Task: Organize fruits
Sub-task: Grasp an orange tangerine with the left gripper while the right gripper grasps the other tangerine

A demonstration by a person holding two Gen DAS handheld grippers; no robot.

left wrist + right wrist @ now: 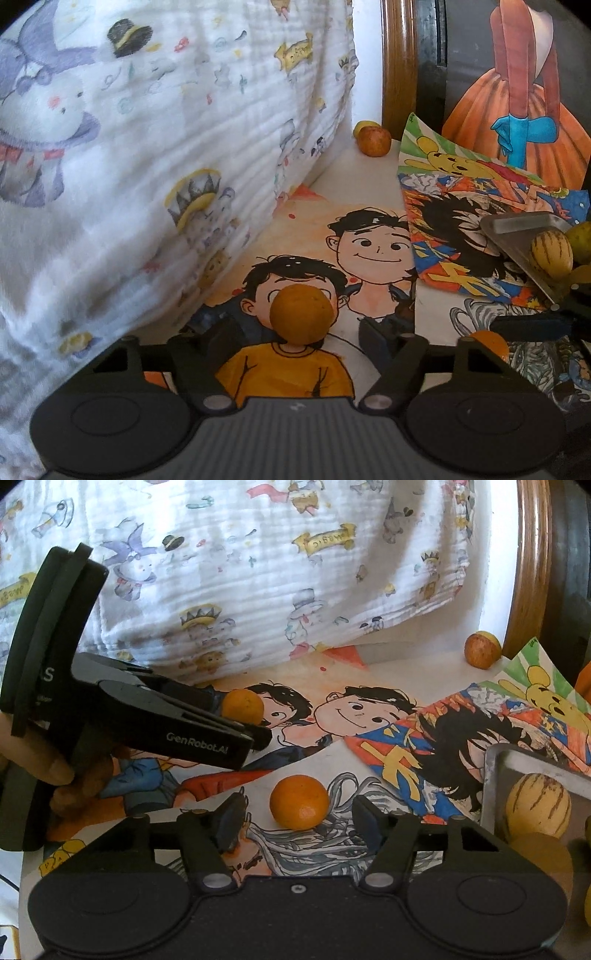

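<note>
Oranges sat apart on the drawing-covered table point(384, 664): the left gripper point(255, 723) was spread around a dull orange point(243, 706). Right gripper point(295, 819) gaped wide around a bright orange point(298, 802), beside the metal tray point(524, 760) at the right edge.

"GenRobot.AI" on left gripper point(255, 720); cloth point(258, 572) banner mirrored, unreadable.

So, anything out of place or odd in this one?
Yes: an apple sits alone in the far corner, away from the tray holding other fruit. The drawings overlap askew.
</note>
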